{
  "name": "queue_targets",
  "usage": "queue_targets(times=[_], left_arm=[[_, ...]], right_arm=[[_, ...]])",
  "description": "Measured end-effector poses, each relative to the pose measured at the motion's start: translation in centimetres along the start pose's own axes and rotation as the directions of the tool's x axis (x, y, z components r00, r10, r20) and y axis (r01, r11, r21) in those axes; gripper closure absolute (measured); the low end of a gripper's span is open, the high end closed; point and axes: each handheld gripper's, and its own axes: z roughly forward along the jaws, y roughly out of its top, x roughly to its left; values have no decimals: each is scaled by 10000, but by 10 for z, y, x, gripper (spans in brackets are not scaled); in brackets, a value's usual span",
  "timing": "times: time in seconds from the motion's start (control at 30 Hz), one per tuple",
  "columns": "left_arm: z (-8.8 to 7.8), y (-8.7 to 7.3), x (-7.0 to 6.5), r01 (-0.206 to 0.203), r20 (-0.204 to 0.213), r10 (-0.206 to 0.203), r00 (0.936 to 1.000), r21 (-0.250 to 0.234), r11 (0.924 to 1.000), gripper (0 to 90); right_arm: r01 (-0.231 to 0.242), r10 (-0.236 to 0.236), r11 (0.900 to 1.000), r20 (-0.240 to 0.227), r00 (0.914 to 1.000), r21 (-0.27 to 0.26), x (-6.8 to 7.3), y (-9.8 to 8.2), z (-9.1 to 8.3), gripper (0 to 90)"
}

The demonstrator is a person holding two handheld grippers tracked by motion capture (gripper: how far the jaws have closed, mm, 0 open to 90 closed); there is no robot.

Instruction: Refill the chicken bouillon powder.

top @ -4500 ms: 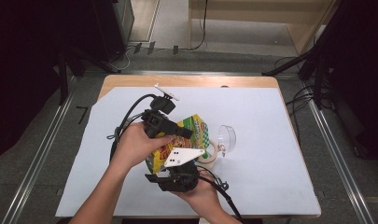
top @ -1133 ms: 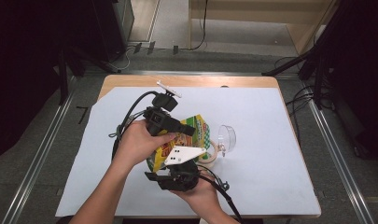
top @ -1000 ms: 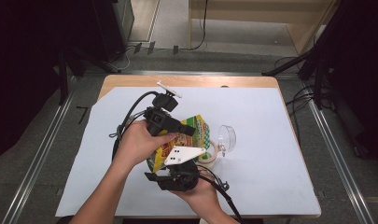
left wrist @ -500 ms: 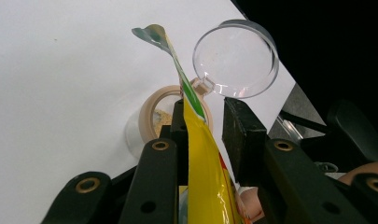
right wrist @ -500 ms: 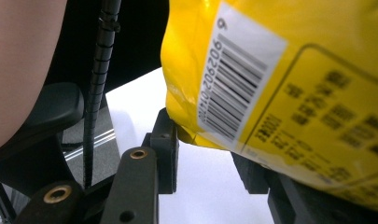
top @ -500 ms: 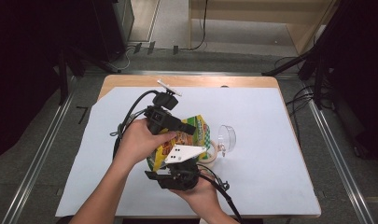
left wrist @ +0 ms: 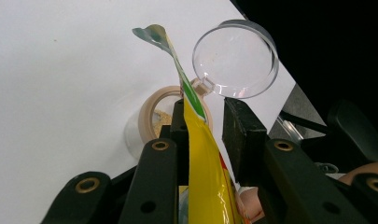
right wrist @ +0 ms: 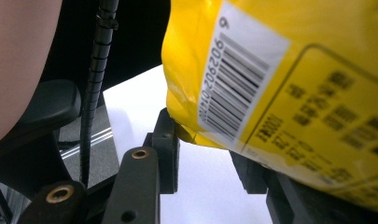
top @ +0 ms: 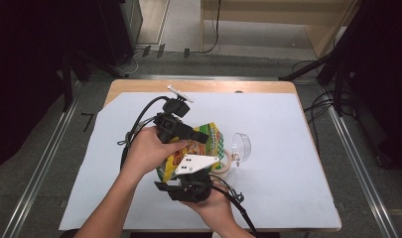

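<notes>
A yellow snack bag (top: 211, 144) is held up over the white sheet between my two grippers. My left gripper (top: 203, 136) reaches in from the left. In the left gripper view its jaws (left wrist: 205, 112) are shut on the bag's thin upper edge (left wrist: 200, 154), whose torn top hangs over a beige-rimmed jar (left wrist: 151, 112) with crumbs inside. My right gripper (top: 188, 173) sits below, under its white plate. In the right gripper view its jaws (right wrist: 205, 135) are shut on the bag's lower corner (right wrist: 294, 70), beside the barcode.
A clear round lid (top: 240, 145) stands tilted at the jar's (top: 226, 166) right rim. A white sheet (top: 288, 148) covers most of the wooden table (top: 203, 85). Black cables (top: 139, 124) loop left of my left hand. Metal rails and dark stands ring the table.
</notes>
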Motion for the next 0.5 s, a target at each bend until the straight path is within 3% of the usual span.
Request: queue_targets(times=[0.5], left_arm=[[0, 0, 0, 2, 0, -2, 10000, -54, 10000, 747]], right_arm=[[95, -95, 9999, 33, 9999, 36, -1, 0, 0, 663]])
